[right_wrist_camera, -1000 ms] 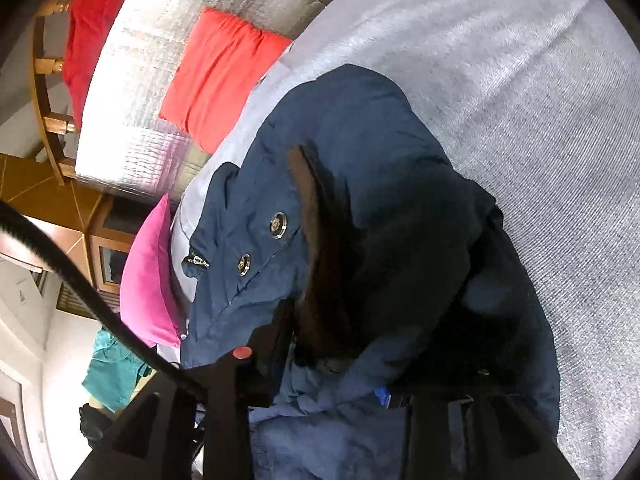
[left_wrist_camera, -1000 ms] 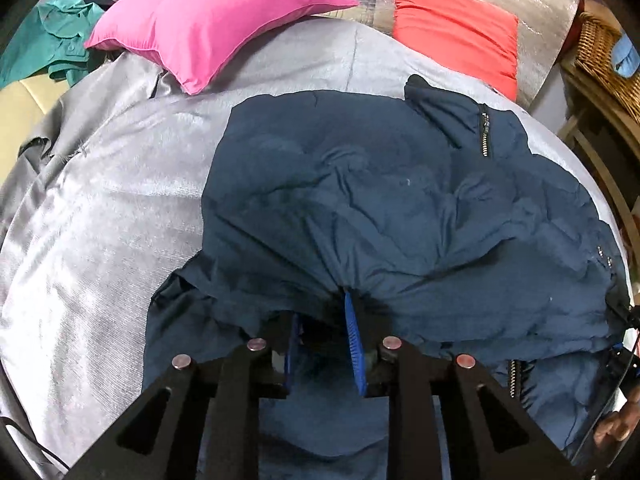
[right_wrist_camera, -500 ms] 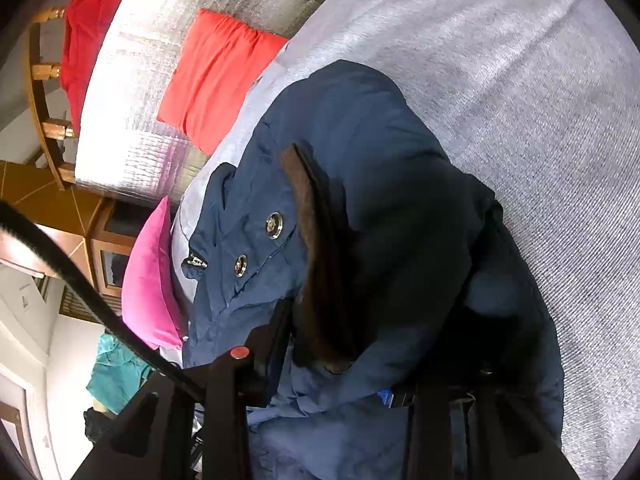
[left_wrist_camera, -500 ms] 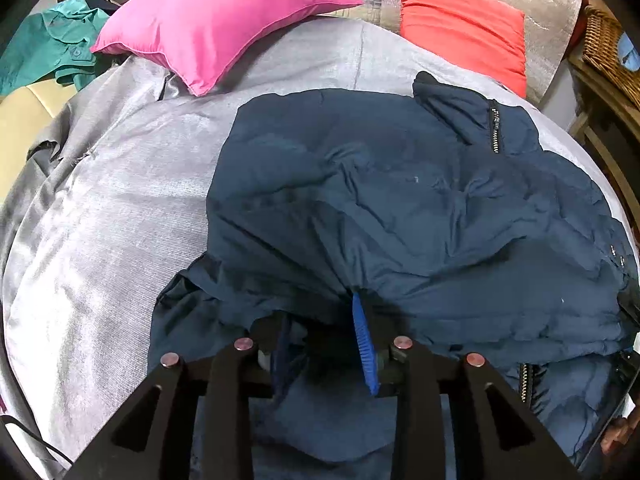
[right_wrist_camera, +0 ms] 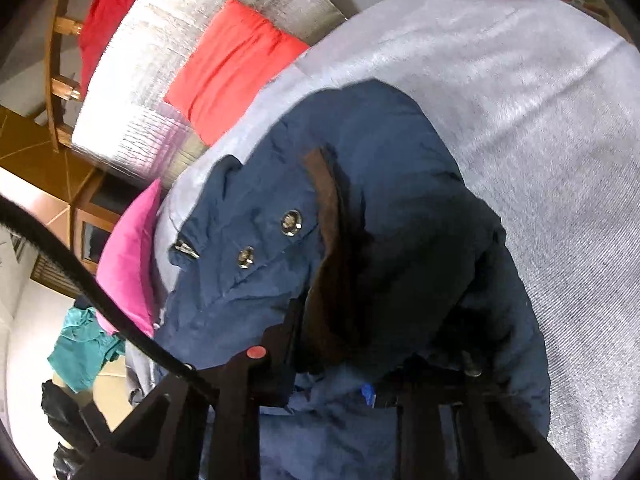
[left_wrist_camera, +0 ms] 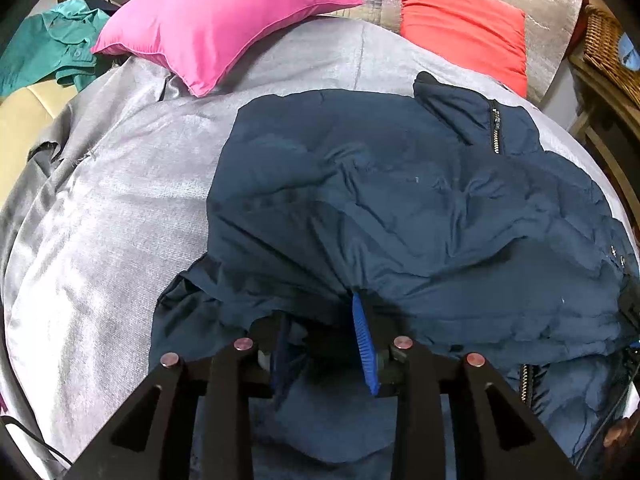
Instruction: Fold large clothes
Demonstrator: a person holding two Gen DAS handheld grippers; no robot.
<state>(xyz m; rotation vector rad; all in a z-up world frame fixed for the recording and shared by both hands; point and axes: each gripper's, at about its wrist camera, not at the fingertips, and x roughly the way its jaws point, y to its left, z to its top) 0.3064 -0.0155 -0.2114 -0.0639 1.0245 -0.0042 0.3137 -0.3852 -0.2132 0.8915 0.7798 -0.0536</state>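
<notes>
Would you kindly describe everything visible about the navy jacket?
The navy jacket is a puffy, quilted, matte garment lying crumpled and partly folded on the grey bedcover. It shows a metal zip, two snap studs and a brown inner trim. The left tool and right tool both have its near edge bunched between their fingers.

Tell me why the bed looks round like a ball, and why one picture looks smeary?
Left wrist view: the fisheye lens bulges the grey bedspread and leaves dark corners; the navy jacket looks sharp. Right wrist view: tilted and slightly smeared, the snap buttons soft, the silver mat glaring, and deep shadow in the jacket's brown-lined fold.
</notes>
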